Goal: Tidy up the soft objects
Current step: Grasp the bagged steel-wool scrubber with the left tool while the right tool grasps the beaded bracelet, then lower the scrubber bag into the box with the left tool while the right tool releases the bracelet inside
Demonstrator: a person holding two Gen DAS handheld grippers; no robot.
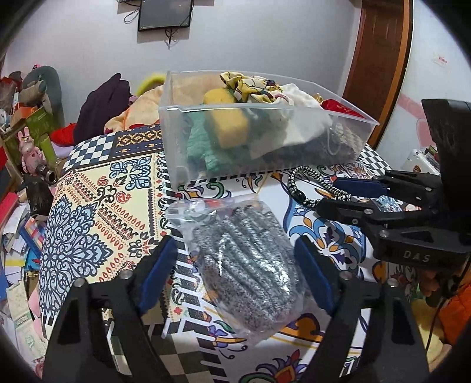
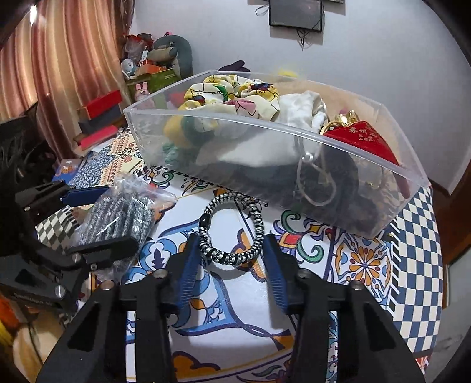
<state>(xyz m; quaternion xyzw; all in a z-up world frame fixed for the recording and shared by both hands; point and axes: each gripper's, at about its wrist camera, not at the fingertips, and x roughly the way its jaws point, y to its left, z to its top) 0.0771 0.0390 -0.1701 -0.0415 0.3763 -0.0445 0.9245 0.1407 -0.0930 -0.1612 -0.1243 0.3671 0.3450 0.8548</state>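
With your left gripper (image 1: pixel 235 259) jaws wide around the bagged grey cords (image 1: pixel 244 259) at lower centre and right gripper (image 2: pixel 232 262) jaws part-open astride the braided band (image 2: pixel 232 229), neither gripping, the slick bag may slip.

This is a lived-in room of a home — a bedroom or spare room, by the look of it. A table draped in a busy patterned cloth of checks, paisley and floral tiles (image 1: pixel 97 188) stands close to a plain pale wall (image 1: pixel 265 38) bearing a small dark-framed screen with loose wires (image 1: pixel 165 14). A brown wooden door (image 1: pixel 379 59) is on one side, and pink-brown pleated curtains (image 2: pixel 59 59) hang on the other. Clutter fills the edges — a grey stuffed toy (image 2: pixel 173 53), a small pink rabbit figurine (image 1: pixel 28 147), stacked red and dark boxes (image 2: pixel 100 117) and scattered papers on the floor (image 1: pixel 14 235) (nothing like workshop or office gear).
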